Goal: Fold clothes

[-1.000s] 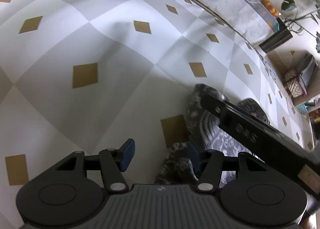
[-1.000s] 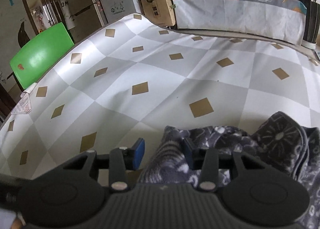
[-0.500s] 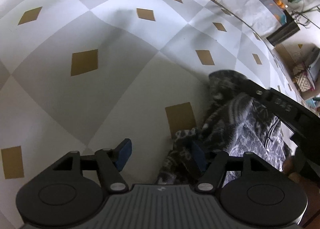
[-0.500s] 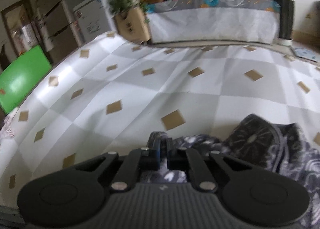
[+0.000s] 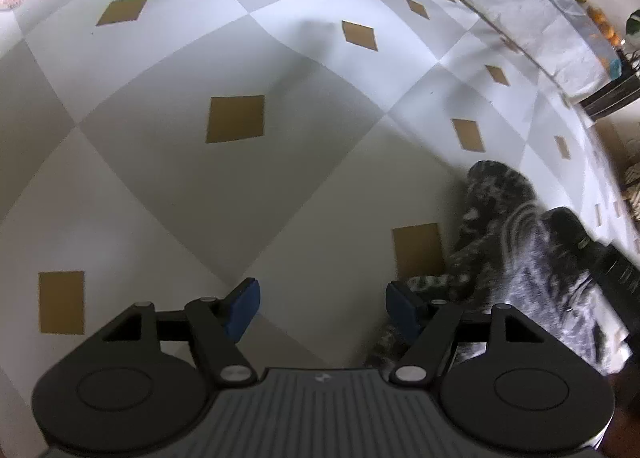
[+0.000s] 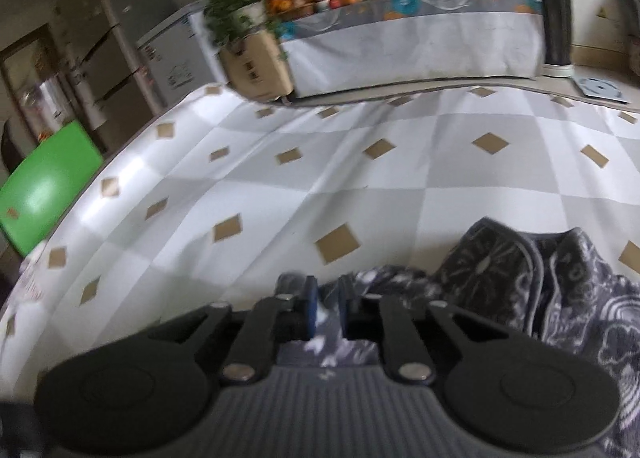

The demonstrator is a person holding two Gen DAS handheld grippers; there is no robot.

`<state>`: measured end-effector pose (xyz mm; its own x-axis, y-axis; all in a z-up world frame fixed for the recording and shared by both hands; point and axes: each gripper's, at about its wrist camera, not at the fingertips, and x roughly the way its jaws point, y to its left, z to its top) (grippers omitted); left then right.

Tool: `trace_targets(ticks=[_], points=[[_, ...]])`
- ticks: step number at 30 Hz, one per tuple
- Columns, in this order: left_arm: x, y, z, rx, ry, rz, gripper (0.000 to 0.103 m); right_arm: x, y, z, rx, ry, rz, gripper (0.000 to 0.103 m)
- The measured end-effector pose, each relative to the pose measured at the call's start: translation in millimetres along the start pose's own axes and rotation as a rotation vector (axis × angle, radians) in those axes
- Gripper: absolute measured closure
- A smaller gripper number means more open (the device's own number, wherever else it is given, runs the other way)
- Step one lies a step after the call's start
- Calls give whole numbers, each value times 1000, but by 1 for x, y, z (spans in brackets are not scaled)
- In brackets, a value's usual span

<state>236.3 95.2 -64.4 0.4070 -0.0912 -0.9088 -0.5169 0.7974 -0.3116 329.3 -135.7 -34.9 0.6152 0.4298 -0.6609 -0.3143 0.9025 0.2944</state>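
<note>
A dark grey patterned garment [image 5: 516, 258] lies crumpled on the checked tablecloth [image 5: 240, 185], at the right in the left wrist view. My left gripper [image 5: 322, 308] is open over bare cloth, with its right blue pad [image 5: 400, 310] against the garment's near edge. In the right wrist view the same garment [image 6: 560, 298] spreads to the lower right. There my right gripper [image 6: 325, 310] is shut on a fold of the garment, and fabric shows between the blue pads [image 6: 311, 308].
The tablecloth [image 6: 360, 185] with brown diamonds runs far ahead and to the left. Beyond its far edge stand a draped side table with fruit and jars [image 6: 408, 37], a cardboard box [image 6: 256, 69] and a plant. A green chair [image 6: 44, 185] sits past the left edge.
My right gripper closed on the garment's edge and lifted and tilted with it. The left gripper slid left, so the garment now lies beside its right pad, not between the pads.
</note>
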Motion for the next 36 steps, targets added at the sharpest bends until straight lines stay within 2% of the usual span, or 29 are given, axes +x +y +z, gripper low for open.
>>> trace_targets(ticks=[6, 14, 16, 18, 21, 27, 30, 36], points=[[-5, -8, -1, 43, -1, -3, 34, 3, 13, -13, -50, 48, -26, 82], [-7, -9, -2, 45, 9, 1, 34, 19, 26, -29, -77, 118, -59, 81], [-7, -10, -2, 53, 9, 3, 34, 26, 30, -29, -79, 105, -55, 78], [-6, -11, -2, 58, 13, 4, 34, 33, 33, -27, -75, 95, -39, 69], [-8, -11, -3, 53, 16, 10, 35, 40, 39, -26, -108, 107, -44, 66], [-16, -11, -1, 54, -10, -11, 35, 4, 32, -16, -106, 67, -38, 66], [-21, -15, -2, 68, -22, -32, 35, -20, 25, -16, -101, 79, -46, 65], [-28, -28, -7, 128, -44, -86, 35, -52, 11, -28, -105, 125, -118, 61]])
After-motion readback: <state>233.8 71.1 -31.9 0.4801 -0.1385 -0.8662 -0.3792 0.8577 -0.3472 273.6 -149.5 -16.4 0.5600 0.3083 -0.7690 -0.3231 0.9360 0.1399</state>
